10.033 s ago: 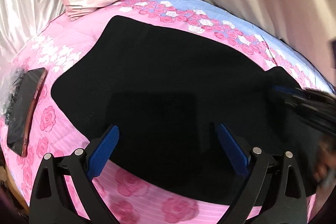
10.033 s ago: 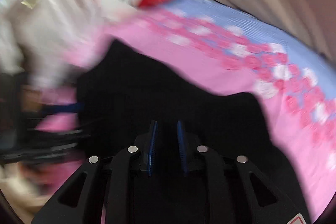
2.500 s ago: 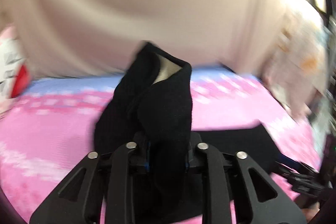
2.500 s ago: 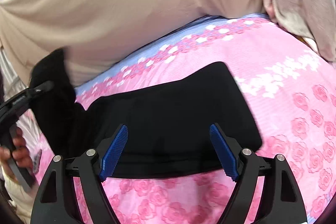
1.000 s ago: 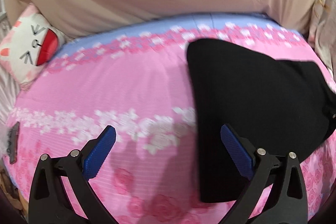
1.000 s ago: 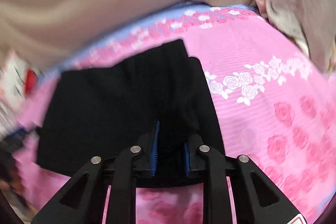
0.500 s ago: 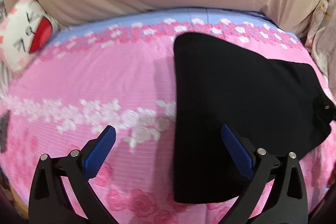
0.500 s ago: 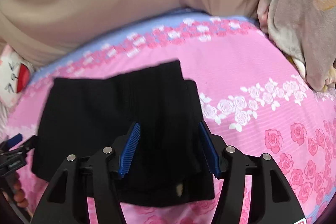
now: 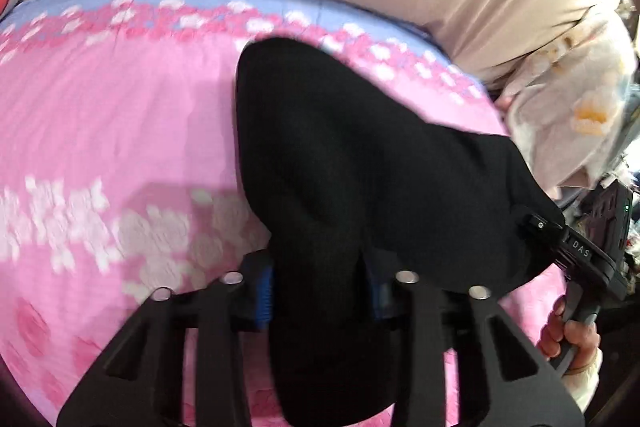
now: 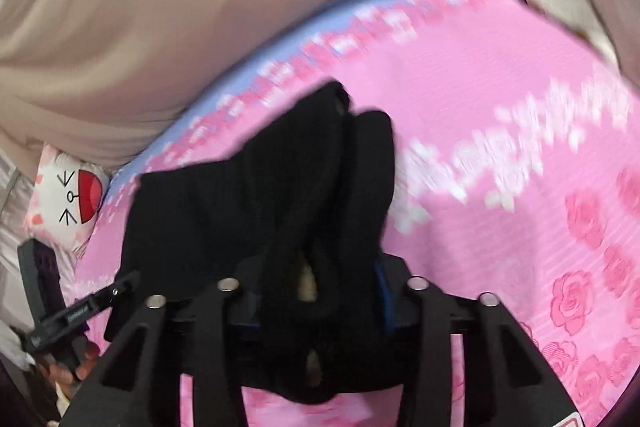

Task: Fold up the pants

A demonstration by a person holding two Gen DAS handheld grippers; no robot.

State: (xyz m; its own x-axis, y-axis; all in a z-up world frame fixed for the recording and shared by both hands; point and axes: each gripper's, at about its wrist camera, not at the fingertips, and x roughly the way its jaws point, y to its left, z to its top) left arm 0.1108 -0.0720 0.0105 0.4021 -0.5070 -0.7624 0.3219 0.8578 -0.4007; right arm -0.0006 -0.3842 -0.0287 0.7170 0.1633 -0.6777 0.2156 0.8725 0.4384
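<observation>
Left wrist view first: the left gripper has its fingers clamped down on the near edge of the pants, with a thick wad of black cloth bunched between the blue pads. The pants are a partly folded black slab on the pink bed, right of middle. Over at the right edge you can see the right gripper biting the pants' right corner, the person's hand on its handle.

Right wrist view: same deal, the right gripper's fingers are closed on a fat bundle of layers, cloth bulging up and spilling over the front. The left gripper shows at the left edge, holding the other corner. Cat pillow sits far left, well out of the way.

What I'd worry about: both grips hold several layers, so if one layer slips out during a lift, the fold opens up and goes lopsided. Pull the two corners unevenly and the stack twists. Looks mid-fold to me, not done yet.
</observation>
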